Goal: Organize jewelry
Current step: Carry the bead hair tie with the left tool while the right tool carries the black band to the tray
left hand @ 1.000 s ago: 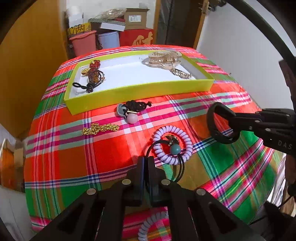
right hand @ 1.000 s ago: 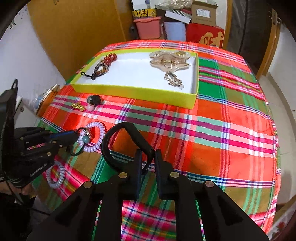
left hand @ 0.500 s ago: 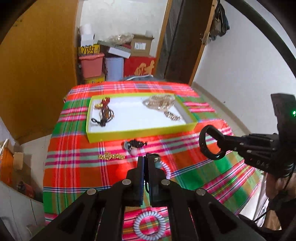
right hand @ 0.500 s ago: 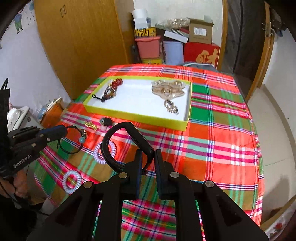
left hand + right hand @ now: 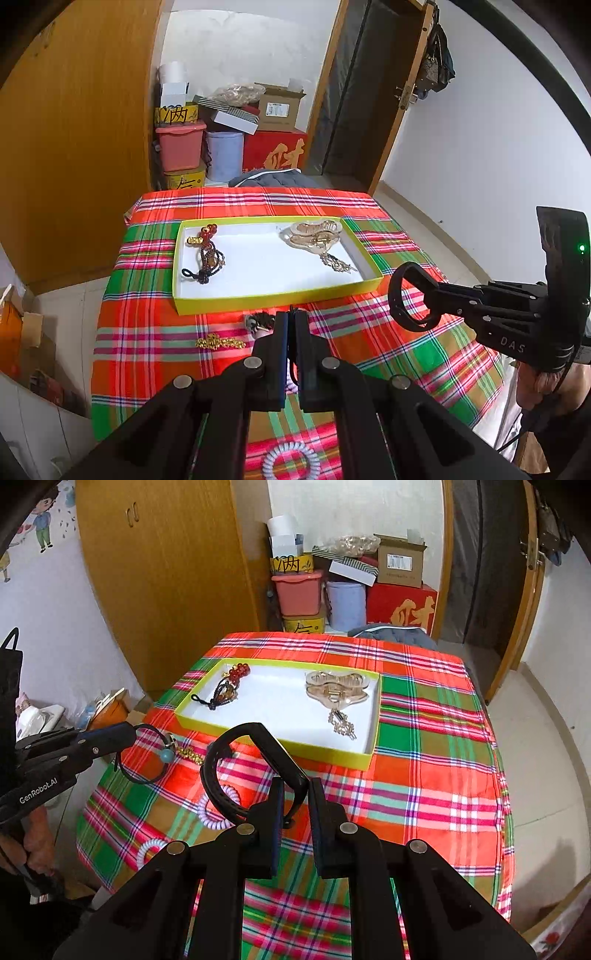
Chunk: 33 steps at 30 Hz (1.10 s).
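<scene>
A yellow-rimmed white tray on the plaid table holds a beaded cord ornament, a gold hair claw and a small chain piece. My left gripper is shut on a black hair tie with a teal bead, held above the table's left side. My right gripper is shut on a black bracelet, held above the table in front of the tray.
On the cloth lie a gold chain, a dark hair ornament, a lilac coil tie and a white coil tie. Boxes and bins stand beyond the table, a wooden wardrobe to the left.
Both grippers rose and pulled back from the table. The left one lifted the black beaded hair tie off the lilac coil tie; the right one kept its hold on the bracelet.
</scene>
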Available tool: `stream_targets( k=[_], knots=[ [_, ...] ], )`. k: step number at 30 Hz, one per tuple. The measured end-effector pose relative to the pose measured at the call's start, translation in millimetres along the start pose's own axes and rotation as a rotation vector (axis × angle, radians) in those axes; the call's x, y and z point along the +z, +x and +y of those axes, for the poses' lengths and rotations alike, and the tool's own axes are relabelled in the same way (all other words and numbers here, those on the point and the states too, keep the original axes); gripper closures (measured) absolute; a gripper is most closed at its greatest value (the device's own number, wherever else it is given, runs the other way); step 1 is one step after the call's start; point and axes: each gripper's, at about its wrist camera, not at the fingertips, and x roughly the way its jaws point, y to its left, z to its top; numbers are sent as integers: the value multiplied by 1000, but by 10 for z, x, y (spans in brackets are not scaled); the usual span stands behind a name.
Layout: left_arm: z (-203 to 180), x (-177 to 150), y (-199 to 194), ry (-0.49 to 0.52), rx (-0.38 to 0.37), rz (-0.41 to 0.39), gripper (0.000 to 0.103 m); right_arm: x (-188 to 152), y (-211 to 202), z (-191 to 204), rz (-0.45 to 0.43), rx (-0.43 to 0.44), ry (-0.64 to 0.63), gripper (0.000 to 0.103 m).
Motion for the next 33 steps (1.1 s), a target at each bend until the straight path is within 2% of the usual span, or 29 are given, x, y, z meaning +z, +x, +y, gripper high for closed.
stream_targets(
  k=[10,20,25,33],
  knots=[
    [184,227,247,-27,15,-4,100,213,180,-116,-8,-11,12,90],
    [497,505,763,-57,41,25,100,510,691,-332,27,-25,53,90],
    [619,549,987,-62,50,46,100,596,966,-388,61,-31,53,90],
    [778,464,1268,-88,60,96,100,551,1280,-385,132,-34,38,90]
  ],
)
